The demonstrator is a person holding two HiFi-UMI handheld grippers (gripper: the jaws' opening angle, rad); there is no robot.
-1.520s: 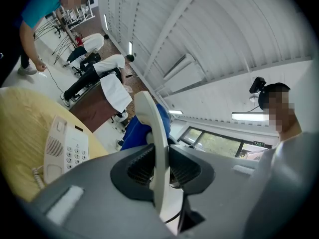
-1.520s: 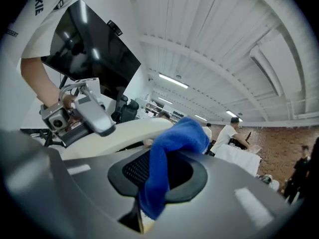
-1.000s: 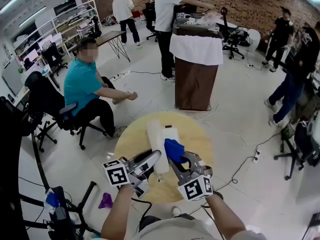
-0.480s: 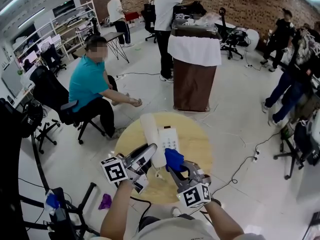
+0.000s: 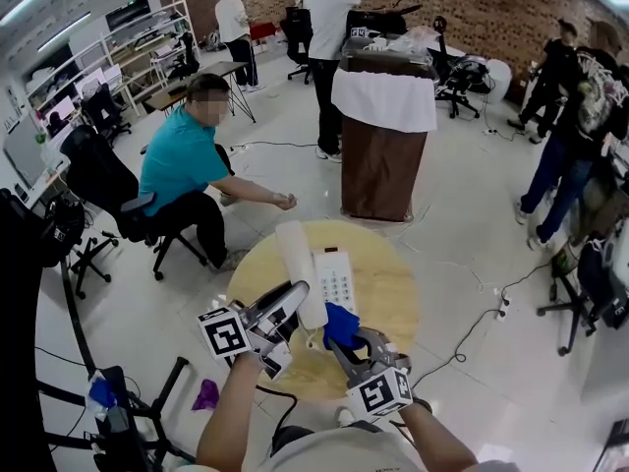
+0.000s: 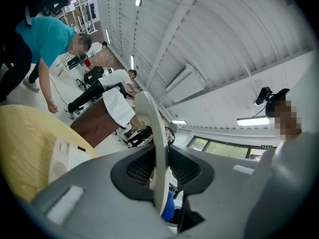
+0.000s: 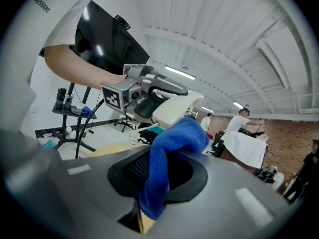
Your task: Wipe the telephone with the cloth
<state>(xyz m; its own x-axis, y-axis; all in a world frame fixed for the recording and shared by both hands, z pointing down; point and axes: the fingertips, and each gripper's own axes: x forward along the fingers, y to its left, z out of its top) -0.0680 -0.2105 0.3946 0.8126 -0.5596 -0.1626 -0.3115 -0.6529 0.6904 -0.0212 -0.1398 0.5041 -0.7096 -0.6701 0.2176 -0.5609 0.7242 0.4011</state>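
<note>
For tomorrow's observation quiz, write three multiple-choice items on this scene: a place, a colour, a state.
1. Where does the white telephone base stand? A the round yellow table; B the floor; C a black chair.
2. What colour is the soft cloth in the right gripper? A red; B blue; C green.
3. The white plastic handset is: A resting on the base; B clamped in the left gripper; C lying on the floor.
Key: 1A, it sits on the tabletop; 2B, blue folds fill those jaws; 3B, its jaws pinch it off the base.

left hand-held gripper (image 5: 287, 308) — grey, black-and-white marker cube (image 5: 227, 335) | right hand-held gripper (image 5: 342, 338) — same | shirt (image 5: 334, 456): white, short sleeves
</note>
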